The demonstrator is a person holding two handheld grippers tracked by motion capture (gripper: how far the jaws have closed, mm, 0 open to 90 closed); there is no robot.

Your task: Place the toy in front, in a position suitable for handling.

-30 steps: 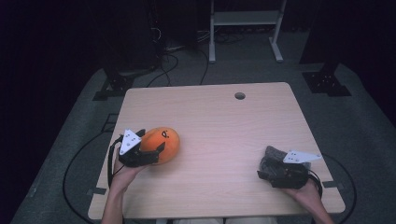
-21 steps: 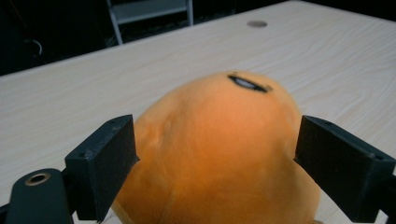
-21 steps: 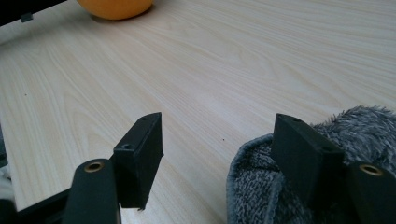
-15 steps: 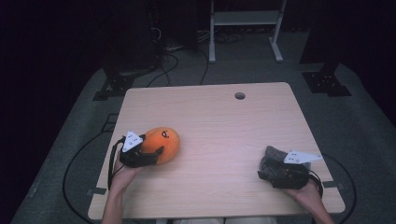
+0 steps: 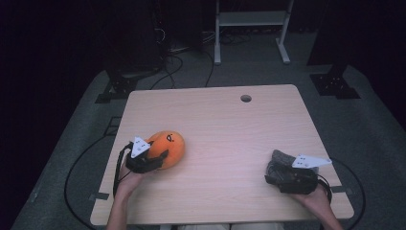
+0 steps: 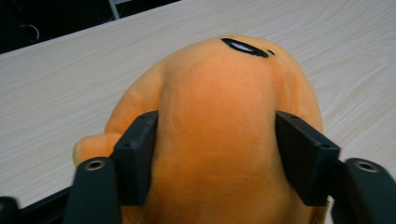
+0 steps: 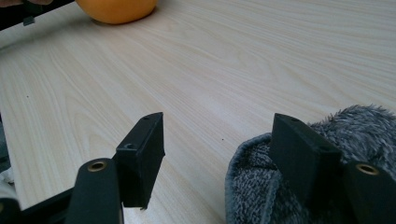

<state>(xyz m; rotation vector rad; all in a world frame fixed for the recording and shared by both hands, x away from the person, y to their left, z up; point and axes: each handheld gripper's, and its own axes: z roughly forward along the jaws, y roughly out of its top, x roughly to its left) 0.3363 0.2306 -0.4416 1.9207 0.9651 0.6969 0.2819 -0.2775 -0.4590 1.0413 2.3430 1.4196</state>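
My left gripper's fingers had just been closing and pinched the round orange plush toy with a stitched black eye from both sides, its fabric bulging between them. The toy sat at about eight o'clock on the pale wooden table. My right gripper rested at four o'clock — jaws spread, one against a fuzzy grey knitted cloth, nothing pinched.
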